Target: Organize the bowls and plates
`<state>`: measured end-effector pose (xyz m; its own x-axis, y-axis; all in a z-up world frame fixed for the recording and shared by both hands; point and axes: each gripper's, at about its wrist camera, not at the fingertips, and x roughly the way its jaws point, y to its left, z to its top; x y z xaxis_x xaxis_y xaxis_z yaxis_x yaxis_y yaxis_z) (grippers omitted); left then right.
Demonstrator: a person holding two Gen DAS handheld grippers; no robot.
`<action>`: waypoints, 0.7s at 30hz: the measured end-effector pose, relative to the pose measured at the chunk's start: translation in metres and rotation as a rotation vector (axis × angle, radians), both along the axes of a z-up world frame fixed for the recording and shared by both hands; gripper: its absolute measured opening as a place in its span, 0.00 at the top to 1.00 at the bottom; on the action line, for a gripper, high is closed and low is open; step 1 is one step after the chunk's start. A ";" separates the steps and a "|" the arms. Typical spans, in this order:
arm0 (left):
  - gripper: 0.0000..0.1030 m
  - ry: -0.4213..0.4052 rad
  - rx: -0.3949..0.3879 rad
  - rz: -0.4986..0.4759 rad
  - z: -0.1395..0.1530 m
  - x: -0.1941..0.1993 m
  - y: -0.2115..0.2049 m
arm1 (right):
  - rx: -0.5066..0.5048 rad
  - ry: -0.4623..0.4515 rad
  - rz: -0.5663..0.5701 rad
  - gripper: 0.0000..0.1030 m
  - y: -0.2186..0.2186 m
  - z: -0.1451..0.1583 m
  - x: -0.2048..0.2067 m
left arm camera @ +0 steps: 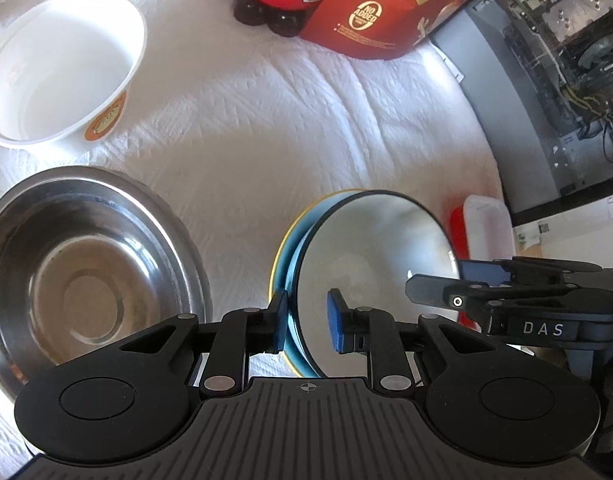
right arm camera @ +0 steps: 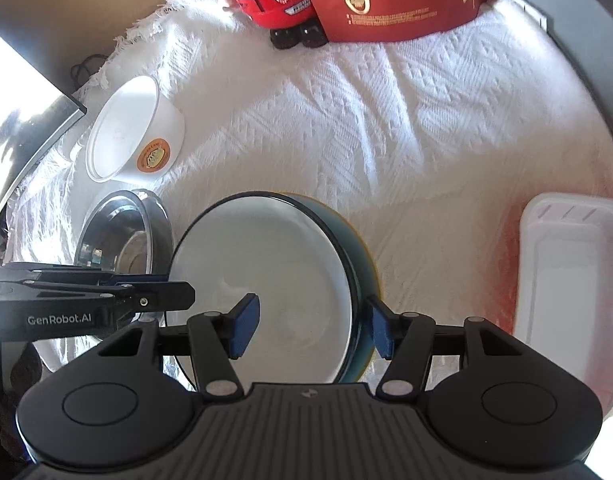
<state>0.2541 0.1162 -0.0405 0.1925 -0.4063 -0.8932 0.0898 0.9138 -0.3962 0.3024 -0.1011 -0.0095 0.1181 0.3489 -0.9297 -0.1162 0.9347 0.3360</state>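
Two grippers straddle one blue bowl: left gripper, jaws part-open, has the rim at 9 o'clock between its pads; right gripper, jaws wider, spans the rim at 3 o'clock. Whether the pads press, I cannot tell.

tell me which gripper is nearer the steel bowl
Left. The left gripper straddles the blue bowl's rim right beside the steel bowl; the right gripper is on the far rim.

Both tools point steeply down, left tool narrower (right tool wider).
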 end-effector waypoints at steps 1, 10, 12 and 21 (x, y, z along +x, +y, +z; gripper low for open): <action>0.78 -0.003 -0.003 0.001 0.001 0.000 0.000 | -0.007 -0.013 0.003 0.43 0.000 0.002 0.000; 0.79 -0.003 -0.044 0.046 0.004 0.001 0.006 | -0.043 -0.047 0.019 0.42 0.008 0.003 -0.004; 0.79 -0.008 -0.042 0.043 0.006 0.001 0.006 | -0.064 -0.057 0.019 0.41 0.013 0.004 -0.005; 0.81 -0.039 -0.060 0.054 0.011 -0.003 0.012 | -0.220 -0.221 0.080 0.38 0.020 0.020 -0.009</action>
